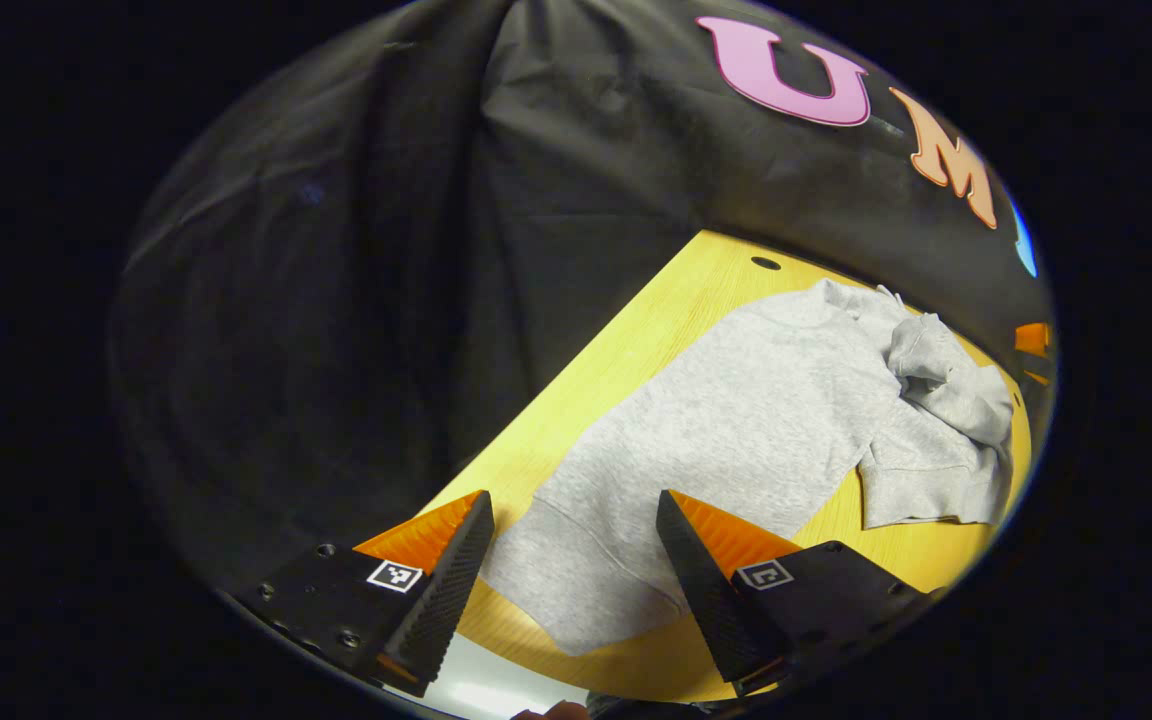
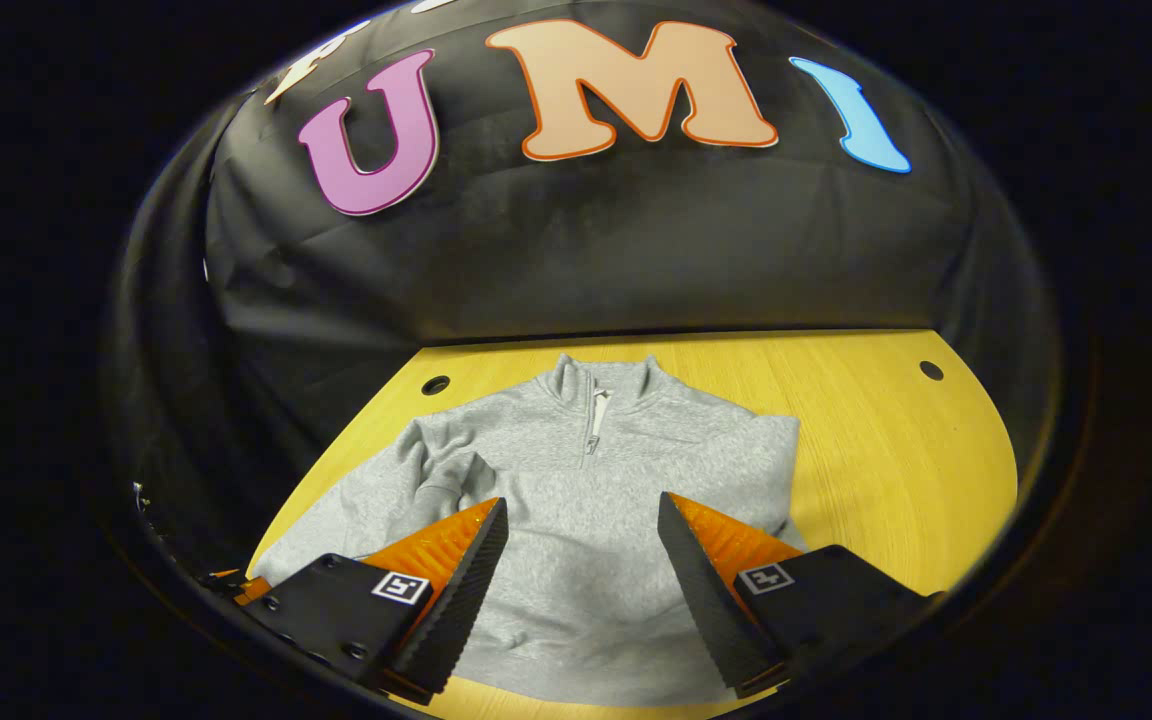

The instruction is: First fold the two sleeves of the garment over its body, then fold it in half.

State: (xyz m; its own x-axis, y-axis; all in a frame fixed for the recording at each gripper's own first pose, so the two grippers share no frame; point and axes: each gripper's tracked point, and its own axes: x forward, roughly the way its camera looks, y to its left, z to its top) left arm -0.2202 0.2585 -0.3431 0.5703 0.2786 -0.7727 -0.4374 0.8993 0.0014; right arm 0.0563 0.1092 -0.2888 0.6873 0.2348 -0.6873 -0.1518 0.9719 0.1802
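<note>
Grey fleece sweatshirt (image 2: 586,510) with a short zip collar lies flat on the yellow wooden surface (image 2: 886,450), its collar toward the black cloth wall (image 2: 576,250) at the back. In the right gripper view the garment's body spreads across the middle of the surface, zip (image 2: 595,415) running down from the standing collar. One sleeve (image 2: 441,465) on the left of that view lies bent in over the chest, its cuff resting on the body fabric. The other shoulder ends at a straight edge on the right of that view, and how that sleeve lies cannot be made out from there. Two small round holes (image 2: 435,385) sit in the surface near its far corners.

The right tool (image 2: 583,540), with black ribbed fingers and orange backs, stands open, its fingers spread wide above the lower body of the sweatshirt, gripping nothing.

In the left gripper view the same sweatshirt (image 1: 736,440) is seen from its side, running away toward the wall. Its ribbed hem lies nearest the camera, and at the far end a bunched sleeve (image 1: 946,385) is heaped on top of the body near the collar. The left tool (image 1: 576,540) is likewise open, fingers wide apart with the hem corner showing between them, holding nothing; whether the tips touch the fabric cannot be told. A pale floor strip (image 1: 496,690) shows below the surface edge.
</note>
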